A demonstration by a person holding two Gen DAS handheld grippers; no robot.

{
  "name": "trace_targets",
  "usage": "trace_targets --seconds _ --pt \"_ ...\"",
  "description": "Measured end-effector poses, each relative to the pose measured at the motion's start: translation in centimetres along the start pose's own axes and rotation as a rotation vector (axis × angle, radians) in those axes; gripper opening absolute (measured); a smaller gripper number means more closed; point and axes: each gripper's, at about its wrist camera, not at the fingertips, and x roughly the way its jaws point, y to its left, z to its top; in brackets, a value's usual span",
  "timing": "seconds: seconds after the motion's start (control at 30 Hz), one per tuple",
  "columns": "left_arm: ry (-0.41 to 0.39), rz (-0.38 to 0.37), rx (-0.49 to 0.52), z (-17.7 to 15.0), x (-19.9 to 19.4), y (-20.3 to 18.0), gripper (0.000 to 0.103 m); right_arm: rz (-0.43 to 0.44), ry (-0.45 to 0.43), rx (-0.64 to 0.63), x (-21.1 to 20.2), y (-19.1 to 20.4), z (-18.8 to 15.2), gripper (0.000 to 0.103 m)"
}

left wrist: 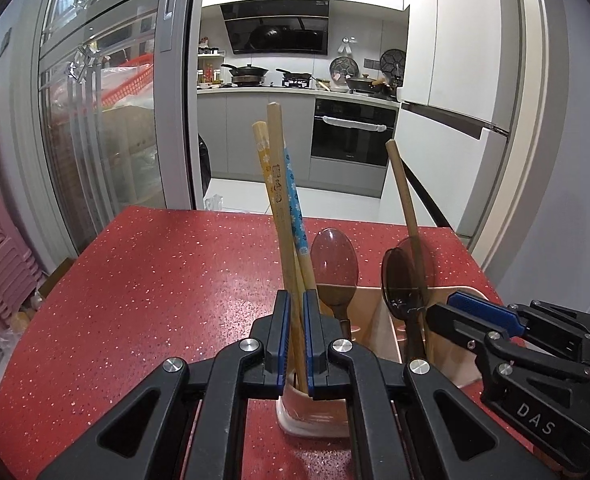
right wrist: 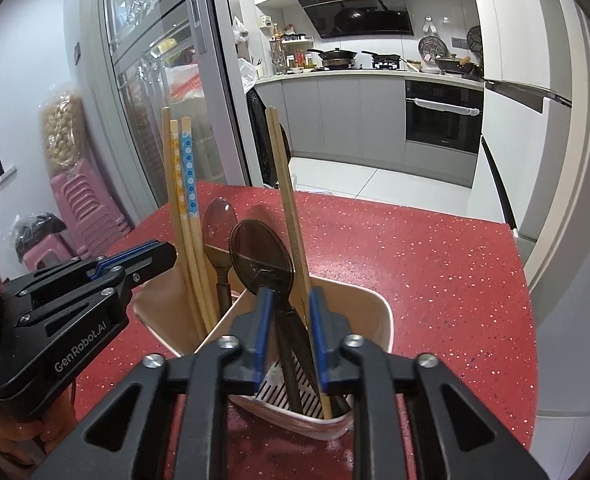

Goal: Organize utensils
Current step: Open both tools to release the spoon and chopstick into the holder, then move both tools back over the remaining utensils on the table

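A pink two-compartment utensil holder (right wrist: 379, 312) stands on the red table; it also shows in the left wrist view (left wrist: 379, 320). Its left compartment holds several chopsticks (left wrist: 279, 200) and a brown spoon (left wrist: 334, 264). Its right compartment holds a dark spoon (right wrist: 261, 256) and one plain chopstick (right wrist: 285, 200). My left gripper (left wrist: 296, 312) is narrowly parted around the chopsticks, above the left compartment. My right gripper (right wrist: 288, 312) is slightly open around the dark spoon's handle and the plain chopstick, above the right compartment. Contact is unclear for both.
The red speckled table (right wrist: 435, 260) spreads around the holder, its far edge toward the kitchen doorway. A glass cabinet (left wrist: 95, 120) stands on the left, with stacked pink stools (right wrist: 79, 208) beside it. A white fridge (left wrist: 455, 80) stands on the right.
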Motion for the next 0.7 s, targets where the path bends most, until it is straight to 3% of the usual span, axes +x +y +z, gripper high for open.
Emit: trace_targets --seconds 0.2,0.7 --pt "0.009 -0.002 -0.002 0.0 -0.3 0.1 0.032 0.002 -0.010 0.014 -1.1 -0.1 0.2 0.028" --pt "0.038 0.038 -0.007 -0.6 -1.5 0.9 0.032 0.005 0.028 0.035 -2.7 0.2 -0.4 0.045"
